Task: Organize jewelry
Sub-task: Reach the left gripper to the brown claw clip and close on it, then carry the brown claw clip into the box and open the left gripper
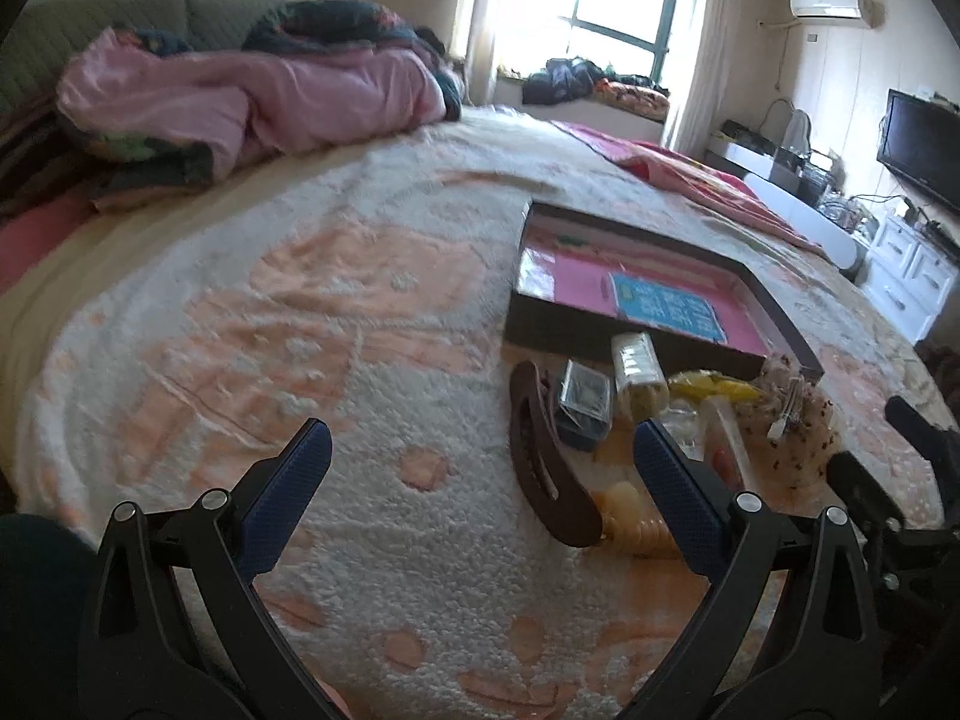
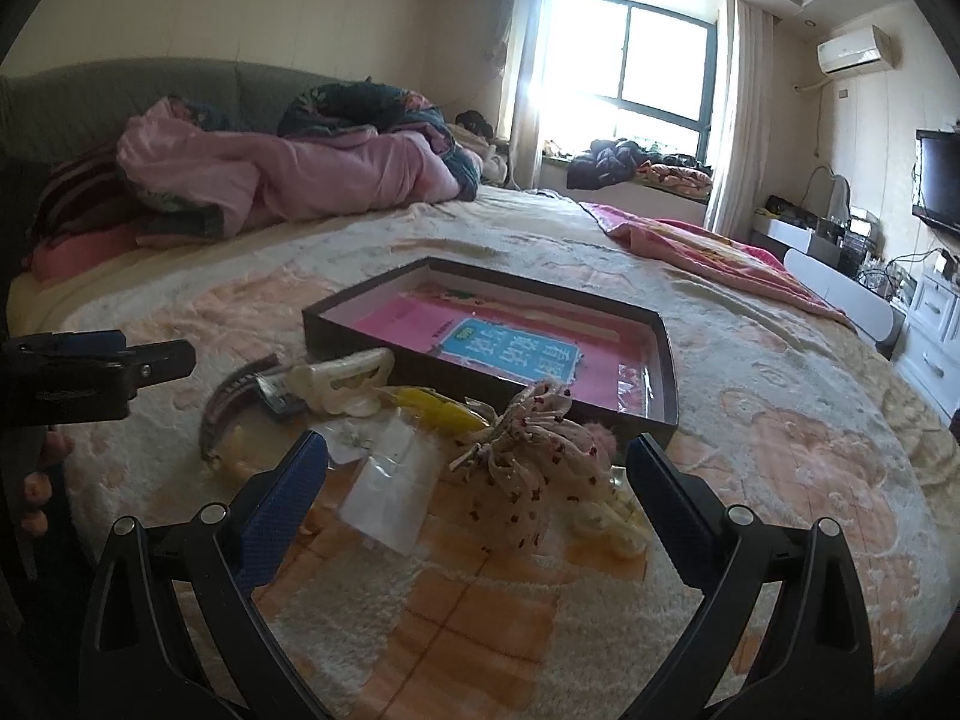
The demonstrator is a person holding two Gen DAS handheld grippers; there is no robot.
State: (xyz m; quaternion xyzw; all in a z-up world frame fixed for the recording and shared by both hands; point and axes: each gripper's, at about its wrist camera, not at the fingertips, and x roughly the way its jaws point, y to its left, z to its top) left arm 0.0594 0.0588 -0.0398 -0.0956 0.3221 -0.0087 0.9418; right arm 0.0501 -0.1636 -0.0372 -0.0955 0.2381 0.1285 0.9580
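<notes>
Both sets of jaws are standing wide open and gripping nothing. On the left gripper [image 1: 480, 480] they are hovering over the fleecy bedspread [image 1: 300, 312], with the pile of accessories just beside the right-hand finger; that finger is hiding part of a cream spiral piece [image 1: 630, 516] and a clear packet behind it. On the right gripper [image 2: 477, 480] they are framing the pile from the near side.

Jewelry and hair pieces are lying in a loose heap on the bed, just in front of the dark shallow tray [image 2: 336, 336]. A brown curved hair clip [image 1: 540, 456] is lying at the heap's left edge, touching a small dark case [image 1: 582, 402]. A cream clip [image 2: 342, 384] and a yellow item [image 2: 438, 408] are overlapping, so their outlines are hard to separate. A floral scrunchie [image 2: 528, 468] is covering whatever is beneath it, and a clear plastic bag [image 2: 390, 498] is blurring its contents.

Inside the tray, a pink sheet and a blue card [image 2: 510, 354] are lying flat; the print is unreadable. In the right wrist view, the left gripper is showing side-on at the frame's left edge, with fingertips [image 2: 36, 486] of a hand below it, mostly cut off.
</notes>
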